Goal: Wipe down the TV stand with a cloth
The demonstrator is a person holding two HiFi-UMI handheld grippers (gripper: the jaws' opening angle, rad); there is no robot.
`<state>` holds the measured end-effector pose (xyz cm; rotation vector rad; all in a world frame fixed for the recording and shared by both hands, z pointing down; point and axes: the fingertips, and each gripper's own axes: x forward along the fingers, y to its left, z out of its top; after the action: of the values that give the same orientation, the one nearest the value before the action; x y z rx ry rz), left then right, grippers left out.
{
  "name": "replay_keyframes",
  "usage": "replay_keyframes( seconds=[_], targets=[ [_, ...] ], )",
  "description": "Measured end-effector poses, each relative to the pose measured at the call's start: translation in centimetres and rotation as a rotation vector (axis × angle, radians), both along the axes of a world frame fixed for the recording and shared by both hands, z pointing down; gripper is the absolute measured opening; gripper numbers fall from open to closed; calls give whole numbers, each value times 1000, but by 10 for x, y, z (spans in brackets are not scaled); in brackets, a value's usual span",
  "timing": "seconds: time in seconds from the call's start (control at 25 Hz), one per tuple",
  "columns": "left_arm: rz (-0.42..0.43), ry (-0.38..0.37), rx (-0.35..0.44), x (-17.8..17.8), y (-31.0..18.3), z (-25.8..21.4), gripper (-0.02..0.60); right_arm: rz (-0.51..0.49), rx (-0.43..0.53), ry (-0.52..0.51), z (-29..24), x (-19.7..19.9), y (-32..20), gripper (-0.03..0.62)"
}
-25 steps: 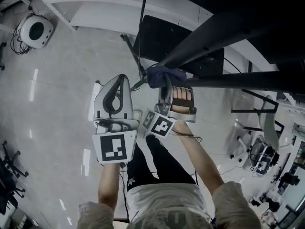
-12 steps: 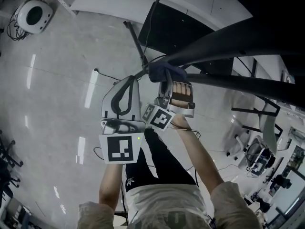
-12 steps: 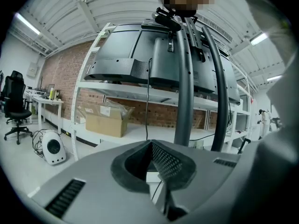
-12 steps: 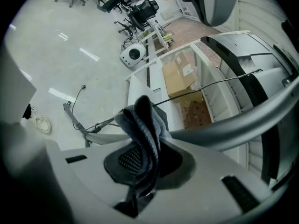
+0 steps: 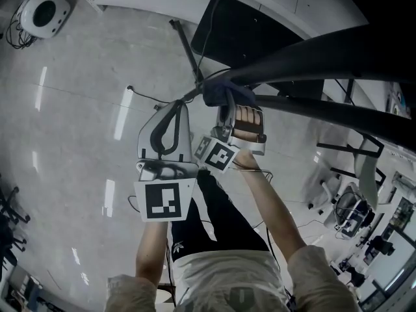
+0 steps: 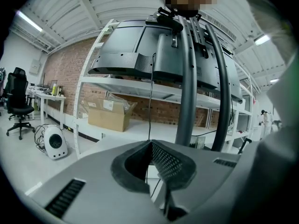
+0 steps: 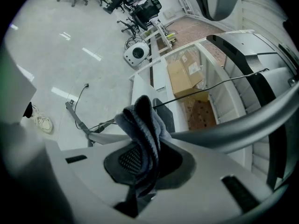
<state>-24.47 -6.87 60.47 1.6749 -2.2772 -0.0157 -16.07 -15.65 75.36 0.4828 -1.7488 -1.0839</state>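
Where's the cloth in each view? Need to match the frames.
Head view: cloth just above centre, bunched at the tip of the right gripper, against the TV stand's dark tube.
Left gripper view: not in it.
Right gripper view: cloth centre-low, clamped between the jaws.
Shared landmark: white round floor unit, top left in head view, lower left in left gripper view, upper centre-left in right gripper view.

Cloth (image 7: 140, 125) dark blue-grey and ribbed, TV stand (image 5: 338, 44) tubes black, left tongs (image 6: 150, 143) light grey with black dotted pads, marker cube (image 5: 162, 200) black-and-white squares, floor (image 5: 78, 109) pale grey, wall (image 6: 60, 73) red brick.
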Motion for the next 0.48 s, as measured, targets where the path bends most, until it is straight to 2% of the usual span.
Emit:
replay_keyframes(
  seconds=[0.16,0.28,0.36,0.48],
  targets=[
    [-10,1,-5,-3,2,5,15,-4,-10,-6,3,0,1,57],
    [-20,-9,2,-6,1,0,15,5,-54,-61,-9,0,4,57],
    [-33,-13,9,-8,0,-8,15,0,-67,-122,-32,-4,7,57],
    [-48,-24,33,-12,-4,-30,15,-1,-27,-220,-81,-4,6,57]
  ],
)
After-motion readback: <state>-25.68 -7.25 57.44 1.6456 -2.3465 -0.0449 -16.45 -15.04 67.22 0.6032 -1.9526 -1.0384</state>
